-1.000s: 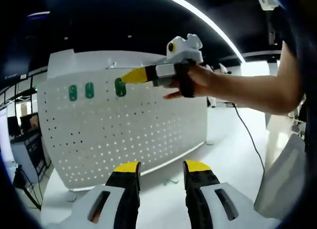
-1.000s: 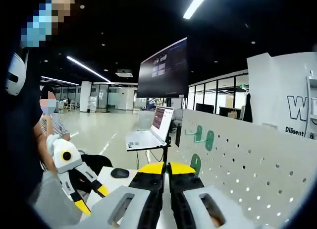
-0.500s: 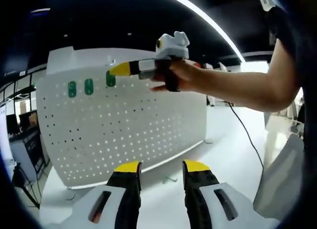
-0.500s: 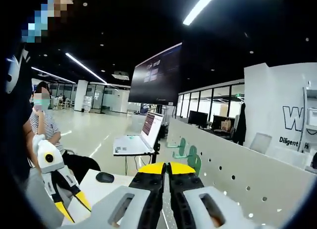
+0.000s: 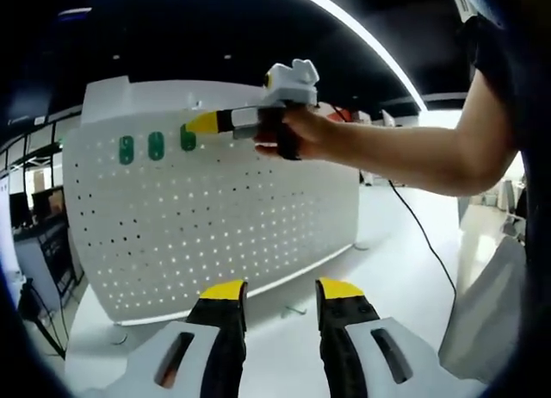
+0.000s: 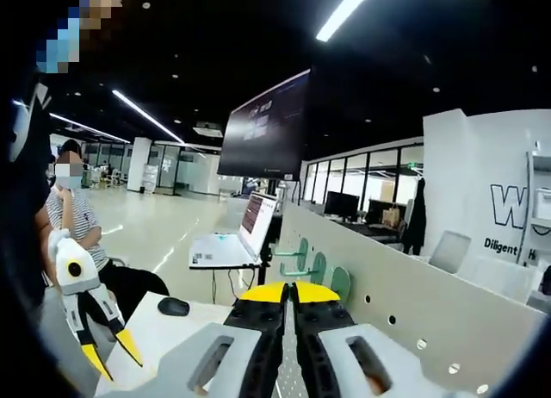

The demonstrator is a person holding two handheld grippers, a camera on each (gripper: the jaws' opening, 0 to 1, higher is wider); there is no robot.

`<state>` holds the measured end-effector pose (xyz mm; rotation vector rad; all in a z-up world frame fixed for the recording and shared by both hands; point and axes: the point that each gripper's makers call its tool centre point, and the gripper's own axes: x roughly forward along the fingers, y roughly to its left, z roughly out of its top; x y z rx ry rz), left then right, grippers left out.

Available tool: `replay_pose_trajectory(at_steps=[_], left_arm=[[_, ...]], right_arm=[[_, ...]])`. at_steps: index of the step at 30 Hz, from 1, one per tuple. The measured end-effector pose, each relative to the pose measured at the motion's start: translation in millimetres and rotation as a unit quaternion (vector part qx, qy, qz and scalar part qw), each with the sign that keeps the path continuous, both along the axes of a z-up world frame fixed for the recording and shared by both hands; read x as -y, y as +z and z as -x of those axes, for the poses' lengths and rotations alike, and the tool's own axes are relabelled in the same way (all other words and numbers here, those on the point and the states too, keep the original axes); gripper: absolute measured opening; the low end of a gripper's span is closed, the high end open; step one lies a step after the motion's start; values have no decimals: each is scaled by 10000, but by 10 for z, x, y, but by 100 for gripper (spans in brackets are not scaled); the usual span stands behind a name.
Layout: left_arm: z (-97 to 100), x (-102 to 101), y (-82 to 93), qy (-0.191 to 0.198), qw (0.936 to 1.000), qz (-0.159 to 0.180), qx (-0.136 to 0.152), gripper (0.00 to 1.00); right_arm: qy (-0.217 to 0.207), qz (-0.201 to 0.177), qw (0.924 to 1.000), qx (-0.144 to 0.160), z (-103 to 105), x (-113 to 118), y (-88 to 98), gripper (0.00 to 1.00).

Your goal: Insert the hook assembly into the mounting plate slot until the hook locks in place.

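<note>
right gripper (image 5: 200, 122) clenched on third green hook (image 5: 188, 137), top left of white pegboard (image 5: 215, 234), long axis into the board; left gripper (image 5: 277, 292) released, low and near, well apart.

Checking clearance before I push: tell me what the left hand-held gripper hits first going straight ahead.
Most likely the white pegboard: the left hand-held gripper, jaws open and empty, points at its lower part. Depth is unclear, but nothing stands between.
</note>
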<state>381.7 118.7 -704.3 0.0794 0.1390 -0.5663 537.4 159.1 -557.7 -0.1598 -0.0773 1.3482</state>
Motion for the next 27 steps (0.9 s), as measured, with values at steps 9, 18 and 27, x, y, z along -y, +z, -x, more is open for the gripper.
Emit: replay_pose_trajectory(at_steps=[9, 18, 27], left_arm=[[-1, 22, -12, -61, 10000, 11, -40, 32], [-1, 18, -11, -78, 9999, 46, -57, 32], [0, 20, -12, -85, 9999, 55, -60, 32]], right_arm=[[-6, 33, 10000, 51, -38, -13, -13, 1], [-85, -27, 9999, 45, -81, -12, -29, 1], [-109, -25, 9999, 98, -67, -1, -39, 2]])
